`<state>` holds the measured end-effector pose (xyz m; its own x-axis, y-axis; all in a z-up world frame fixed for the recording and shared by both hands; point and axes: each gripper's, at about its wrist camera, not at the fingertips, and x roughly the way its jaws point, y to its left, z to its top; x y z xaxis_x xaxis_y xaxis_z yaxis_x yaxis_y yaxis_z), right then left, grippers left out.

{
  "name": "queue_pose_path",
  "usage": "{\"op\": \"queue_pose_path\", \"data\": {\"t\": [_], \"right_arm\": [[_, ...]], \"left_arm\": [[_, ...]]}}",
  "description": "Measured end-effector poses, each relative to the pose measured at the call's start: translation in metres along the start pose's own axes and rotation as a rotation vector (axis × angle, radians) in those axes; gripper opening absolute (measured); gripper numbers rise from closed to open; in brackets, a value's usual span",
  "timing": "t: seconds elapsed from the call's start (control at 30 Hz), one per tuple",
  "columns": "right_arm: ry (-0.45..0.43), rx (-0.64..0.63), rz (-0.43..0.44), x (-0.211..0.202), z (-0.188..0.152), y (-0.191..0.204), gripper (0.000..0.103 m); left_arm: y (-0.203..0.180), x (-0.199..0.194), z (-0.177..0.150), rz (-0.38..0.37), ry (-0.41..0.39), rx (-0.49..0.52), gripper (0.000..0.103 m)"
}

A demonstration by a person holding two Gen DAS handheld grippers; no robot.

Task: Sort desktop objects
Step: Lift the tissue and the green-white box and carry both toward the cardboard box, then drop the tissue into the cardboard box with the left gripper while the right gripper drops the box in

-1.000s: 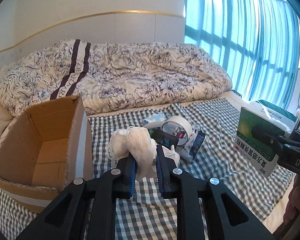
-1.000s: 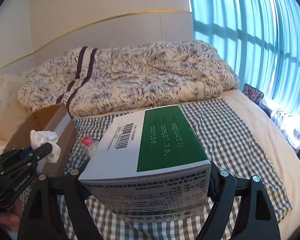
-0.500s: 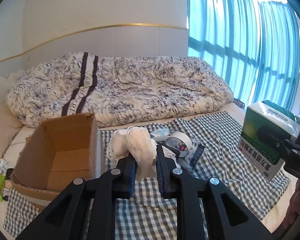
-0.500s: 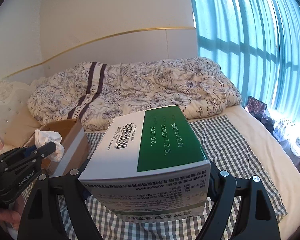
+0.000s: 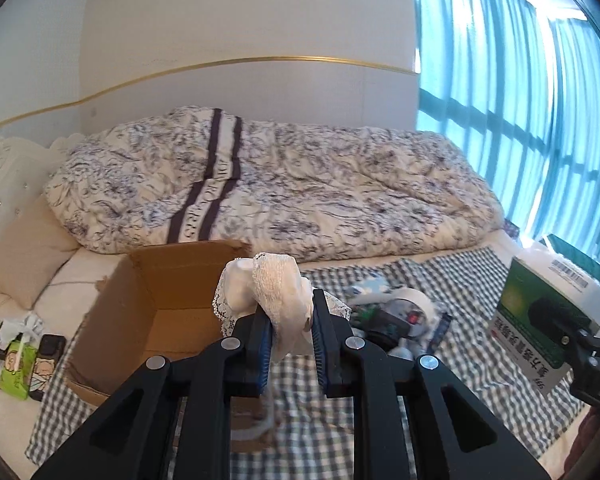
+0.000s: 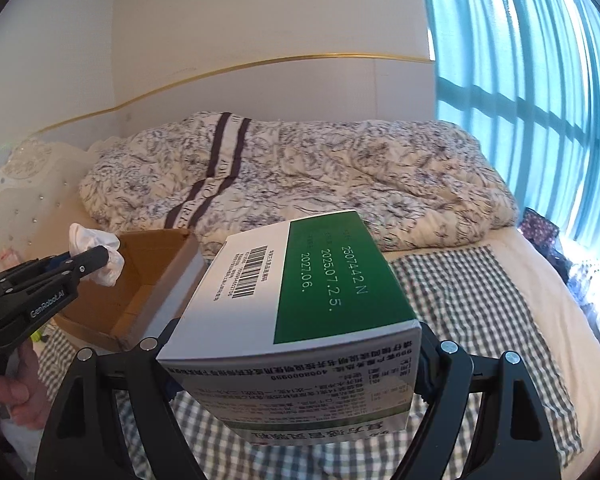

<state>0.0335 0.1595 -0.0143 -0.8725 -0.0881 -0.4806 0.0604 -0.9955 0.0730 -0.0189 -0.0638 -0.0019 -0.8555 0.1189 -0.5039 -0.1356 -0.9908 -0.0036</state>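
Gripping lace cloth [image 5: 278, 300], left gripper [image 5: 288, 332] | right gripper [image 6: 296, 356] clamps box [image 6: 300, 320], long axis forward

Both wrist views face the cardboard box [image 5: 160, 300] closely.

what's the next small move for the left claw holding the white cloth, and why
Probably carry the left claw a little forward and left, over the cardboard box, then open. It is shut on the white cloth, and the box's open top lies just beyond it.
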Motion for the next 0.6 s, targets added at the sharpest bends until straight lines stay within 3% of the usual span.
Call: {"op": "queue_pose_path", "data": {"t": [0.23, 0.6], "right_arm": [[-0.017, -0.015, 0.052, 0.015, 0.014, 0.027, 0.082], [-0.010, -0.061, 0.170, 0.042, 0.026, 0.079, 0.082]], "left_arm": [[0.033, 0.004, 0.005, 0.093, -0.014, 0.005, 0.018], [0.084, 0.019, 0.007, 0.135, 0.038, -0.008, 0.018]]}}
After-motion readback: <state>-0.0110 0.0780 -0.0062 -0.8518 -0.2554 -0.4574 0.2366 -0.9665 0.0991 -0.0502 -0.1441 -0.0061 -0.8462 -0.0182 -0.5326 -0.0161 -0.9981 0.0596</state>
